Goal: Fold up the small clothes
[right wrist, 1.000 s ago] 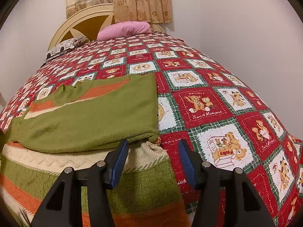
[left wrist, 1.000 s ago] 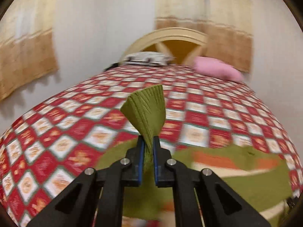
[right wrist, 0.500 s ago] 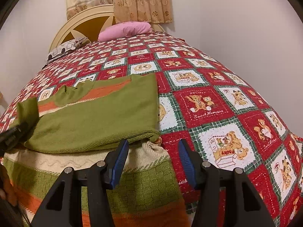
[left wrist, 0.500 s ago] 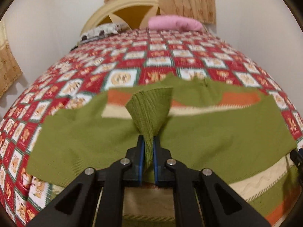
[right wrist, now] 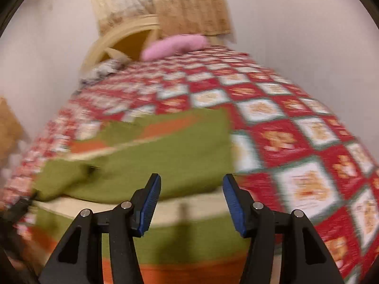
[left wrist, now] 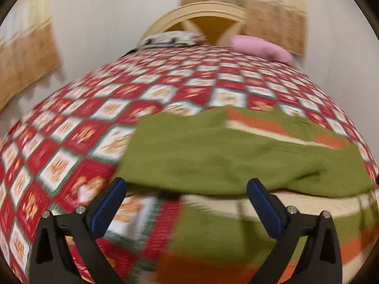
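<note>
A small green knit sweater [left wrist: 225, 156] with orange and cream stripes lies on the bed, both sleeves folded across its body. It also shows in the right wrist view [right wrist: 170, 156]. My left gripper [left wrist: 187, 206] is open and empty, just above the sweater's near left part. My right gripper [right wrist: 191, 201] is open and empty, above the sweater's near right part. Both views are blurred by motion.
The bed has a red and white checked quilt [left wrist: 94, 123]. A pink pillow [left wrist: 260, 48] and a patterned pillow [left wrist: 170, 38] lie by the curved headboard [left wrist: 208, 15]. Walls and curtains surround the bed; the wall is close on the right [right wrist: 319, 35].
My left gripper has opened and let go of the green sleeve, which now lies flat across the sweater. Both grippers have shifted; the right one stayed open.
</note>
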`<action>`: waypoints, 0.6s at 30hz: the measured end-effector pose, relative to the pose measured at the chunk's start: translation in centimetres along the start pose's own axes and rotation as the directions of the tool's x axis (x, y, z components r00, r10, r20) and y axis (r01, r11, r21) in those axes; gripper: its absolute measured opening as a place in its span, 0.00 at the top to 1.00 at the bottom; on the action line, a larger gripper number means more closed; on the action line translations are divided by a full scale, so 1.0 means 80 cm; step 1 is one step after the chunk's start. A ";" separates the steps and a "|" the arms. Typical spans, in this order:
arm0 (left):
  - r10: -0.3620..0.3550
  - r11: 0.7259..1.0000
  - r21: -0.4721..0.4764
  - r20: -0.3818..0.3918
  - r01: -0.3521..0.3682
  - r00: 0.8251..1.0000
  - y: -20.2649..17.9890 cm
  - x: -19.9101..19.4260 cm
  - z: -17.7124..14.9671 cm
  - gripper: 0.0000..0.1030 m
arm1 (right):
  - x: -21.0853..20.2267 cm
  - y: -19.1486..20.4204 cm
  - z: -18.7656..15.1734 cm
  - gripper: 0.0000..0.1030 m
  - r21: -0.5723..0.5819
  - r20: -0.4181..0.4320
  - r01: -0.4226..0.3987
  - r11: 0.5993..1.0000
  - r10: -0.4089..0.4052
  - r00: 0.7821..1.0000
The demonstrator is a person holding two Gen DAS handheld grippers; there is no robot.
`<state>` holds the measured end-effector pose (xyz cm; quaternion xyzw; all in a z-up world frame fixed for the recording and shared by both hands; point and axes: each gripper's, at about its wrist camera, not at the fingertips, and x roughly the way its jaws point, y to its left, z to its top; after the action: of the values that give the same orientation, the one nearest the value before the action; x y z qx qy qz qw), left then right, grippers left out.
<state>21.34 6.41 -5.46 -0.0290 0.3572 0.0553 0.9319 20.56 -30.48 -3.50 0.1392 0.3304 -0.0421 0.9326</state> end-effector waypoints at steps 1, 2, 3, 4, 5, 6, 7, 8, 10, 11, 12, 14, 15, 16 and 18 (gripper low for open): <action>0.010 0.999 -0.042 -0.011 -0.010 1.000 0.012 0.005 0.000 0.00 | 0.005 0.021 0.004 0.45 -0.017 -0.021 -0.049 0.999 0.049 0.999; 0.012 0.997 -0.077 -0.019 -0.014 1.000 0.020 0.009 -0.002 0.00 | 0.015 0.047 0.009 0.43 -0.034 -0.051 -0.112 0.993 0.110 0.993; 0.008 0.994 -0.112 -0.028 -0.011 1.000 0.028 0.013 -0.004 0.00 | 0.029 0.069 0.012 0.43 -0.045 -0.079 -0.153 0.987 0.149 0.986; -0.002 0.989 -0.146 -0.040 -0.004 0.999 0.034 0.018 -0.008 0.00 | 0.043 0.086 0.014 0.43 -0.051 -0.108 -0.179 0.982 0.173 0.979; -0.014 0.983 -0.181 -0.054 0.004 0.998 0.039 0.022 -0.012 0.00 | 0.062 0.105 0.016 0.43 -0.059 -0.140 -0.194 0.979 0.185 0.973; -0.025 0.976 -0.219 -0.064 0.010 0.998 0.046 0.024 -0.015 0.00 | 0.080 0.121 0.016 0.43 -0.067 -0.165 -0.197 0.978 0.183 0.969; -0.030 0.969 -0.246 -0.068 0.013 0.997 0.052 0.025 -0.017 0.00 | 0.094 0.133 0.016 0.43 -0.074 -0.187 -0.201 0.977 0.184 0.965; -0.035 0.962 -0.272 -0.069 0.014 0.997 0.059 0.026 -0.018 0.00 | 0.117 0.150 0.015 0.43 -0.082 -0.228 -0.204 0.976 0.181 0.957; -0.045 0.943 -0.332 -0.076 0.018 0.996 0.070 0.030 -0.022 0.00 | 0.144 0.172 0.010 0.43 -0.097 -0.272 -0.196 0.976 0.164 0.948; -0.057 0.936 -0.350 -0.084 0.024 0.995 0.074 0.032 -0.024 0.00 | 0.158 0.184 0.006 0.43 -0.113 -0.296 -0.182 0.977 0.142 0.945; -0.068 0.931 -0.365 -0.097 0.028 0.993 0.077 0.036 -0.025 0.00 | 0.165 0.189 0.003 0.43 -0.128 -0.308 -0.154 0.980 0.109 0.945; -0.072 0.927 -0.374 -0.098 0.030 0.993 0.079 0.038 -0.025 0.00 | 0.168 0.198 0.000 0.46 -0.157 -0.294 -0.109 0.982 0.059 0.954; -0.070 0.927 -0.374 -0.094 0.030 0.993 0.078 0.036 -0.025 0.00 | 0.167 0.206 -0.001 0.54 -0.188 -0.280 -0.091 0.978 0.035 0.959; -0.072 0.928 -0.371 -0.093 0.032 0.993 0.077 0.036 -0.025 0.00 | 0.166 0.210 -0.001 0.80 -0.221 -0.272 -0.070 0.973 0.008 0.962; -0.084 0.925 -0.378 -0.088 0.045 0.993 0.078 0.035 -0.025 0.00 | 0.158 0.210 0.004 0.92 -0.241 -0.257 -0.064 0.968 0.000 0.966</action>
<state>21.30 12.63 -8.92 -0.2212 0.3864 0.0902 0.8909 33.47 -14.33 -7.27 0.0315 0.4478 0.0329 0.8930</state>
